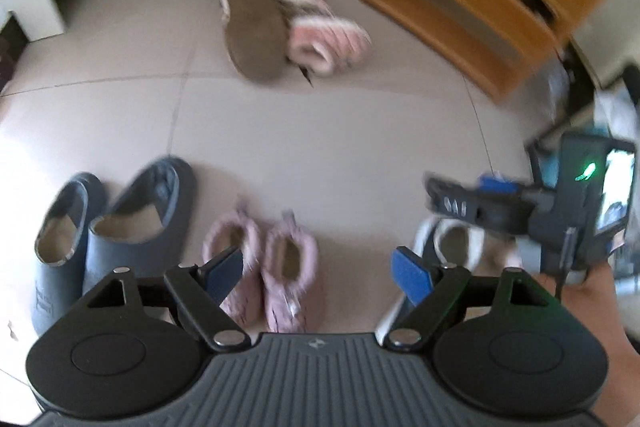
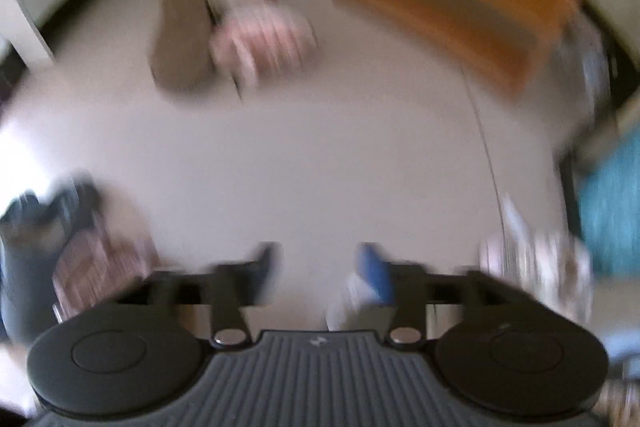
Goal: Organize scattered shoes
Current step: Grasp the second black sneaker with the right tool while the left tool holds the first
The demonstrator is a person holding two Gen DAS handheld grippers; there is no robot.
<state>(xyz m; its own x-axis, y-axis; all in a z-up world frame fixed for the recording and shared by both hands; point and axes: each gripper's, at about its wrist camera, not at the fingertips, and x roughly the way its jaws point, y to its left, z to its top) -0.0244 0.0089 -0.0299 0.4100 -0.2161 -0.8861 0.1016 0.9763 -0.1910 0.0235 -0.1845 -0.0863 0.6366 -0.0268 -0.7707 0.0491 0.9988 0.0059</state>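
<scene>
Two pairs already lined up lower left of left-wrist view: grey slippers point(image 1: 100, 227), pink booties point(image 1: 264, 267). Loose ones: pink striped slippers point(image 1: 288, 27), upper centre, one sole-up, its long axis running up-down w/ slight tilt, other lying across it on the right. White shoe point(image 1: 452, 247) lower right, directly under right tongs point(image 1: 440, 195). Left tongs point(image 1: 316, 267) wide, nothing between. Right tongs wide too, empty. Right hand nearer white shoe; striped pair well ahead of both, near wooden rack point(image 1: 480, 7). Right-wrist view heavily blurred.
</scene>
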